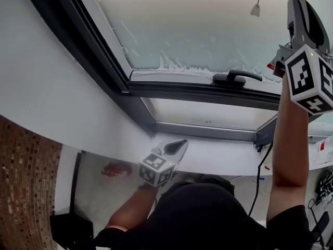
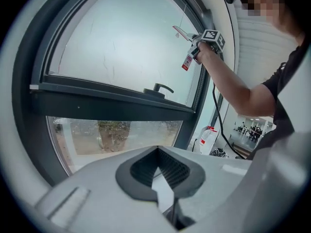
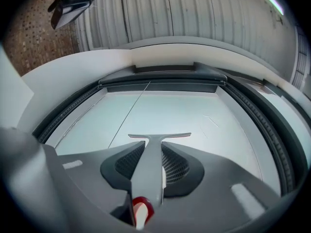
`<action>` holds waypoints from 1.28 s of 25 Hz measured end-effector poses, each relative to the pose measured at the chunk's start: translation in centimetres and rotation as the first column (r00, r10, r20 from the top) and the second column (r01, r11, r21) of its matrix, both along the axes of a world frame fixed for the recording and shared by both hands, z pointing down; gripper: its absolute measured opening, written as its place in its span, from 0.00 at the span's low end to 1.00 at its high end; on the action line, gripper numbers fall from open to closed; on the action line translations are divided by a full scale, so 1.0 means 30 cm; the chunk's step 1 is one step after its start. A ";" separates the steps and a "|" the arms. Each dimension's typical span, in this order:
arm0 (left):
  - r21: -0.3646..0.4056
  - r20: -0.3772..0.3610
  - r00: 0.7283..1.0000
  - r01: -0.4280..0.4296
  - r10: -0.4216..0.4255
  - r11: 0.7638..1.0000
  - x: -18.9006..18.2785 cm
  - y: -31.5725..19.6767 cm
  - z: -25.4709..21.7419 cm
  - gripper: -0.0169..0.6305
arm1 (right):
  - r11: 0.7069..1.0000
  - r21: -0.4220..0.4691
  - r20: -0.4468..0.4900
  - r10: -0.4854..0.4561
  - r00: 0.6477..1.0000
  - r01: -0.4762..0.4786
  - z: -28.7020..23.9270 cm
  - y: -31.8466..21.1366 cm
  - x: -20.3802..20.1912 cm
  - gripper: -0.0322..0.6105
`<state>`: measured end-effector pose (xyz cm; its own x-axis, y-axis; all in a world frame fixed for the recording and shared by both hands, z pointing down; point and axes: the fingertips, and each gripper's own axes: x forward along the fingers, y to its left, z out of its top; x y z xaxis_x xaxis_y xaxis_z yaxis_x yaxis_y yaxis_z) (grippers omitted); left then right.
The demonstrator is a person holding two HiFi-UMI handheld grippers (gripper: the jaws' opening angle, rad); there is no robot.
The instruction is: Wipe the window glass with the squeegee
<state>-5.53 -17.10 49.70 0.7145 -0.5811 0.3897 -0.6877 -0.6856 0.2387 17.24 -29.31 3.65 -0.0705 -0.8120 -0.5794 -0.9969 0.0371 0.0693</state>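
Left gripper [image 1: 178, 145] hangs low by the sill [image 1: 223, 155], fingers pinched together on nothing. Right gripper [image 3: 154, 150] is up high, fingers clamped on the squeegee [image 3: 159, 136] handle, which runs straight out ahead. Blade lies crosswise at the upper window glass [image 3: 194, 113]; actual contact is hard to call.

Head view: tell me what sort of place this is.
Probably an indoor room, perhaps in an office-like building, at a window. A dark window frame with a handle stands above a white sill, and the right gripper holds a squeegee toward the glass.
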 end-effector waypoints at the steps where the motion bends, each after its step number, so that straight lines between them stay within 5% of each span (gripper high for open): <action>1: 0.000 0.003 1.000 0.016 -0.016 1.000 -0.009 0.000 0.000 0.03 | 1.000 0.010 -0.012 0.014 1.000 -0.014 -0.028 -0.009 -0.012 0.25; 6: -0.011 0.004 0.997 0.071 -0.071 0.997 -0.020 0.019 -0.021 0.03 | 0.997 0.035 -0.068 0.068 0.995 -0.066 -0.089 -0.044 -0.057 0.25; 17: 0.003 0.015 0.989 0.144 -0.144 0.990 -0.005 0.031 -0.001 0.03 | 0.999 0.035 -0.140 0.025 0.990 -0.021 0.040 -0.059 -0.074 0.24; 32: 0.010 0.041 0.999 -0.031 0.030 0.999 -0.082 -0.032 -0.040 0.03 | 0.989 -0.056 -0.127 0.126 0.984 -0.134 0.231 -0.050 -0.103 0.24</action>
<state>-8.00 -18.05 48.50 0.7155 -0.5634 0.4130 -0.6755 -0.7087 0.2034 14.14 -30.80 10.60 -0.0292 -0.8543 -0.5190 -0.9775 -0.0840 0.1933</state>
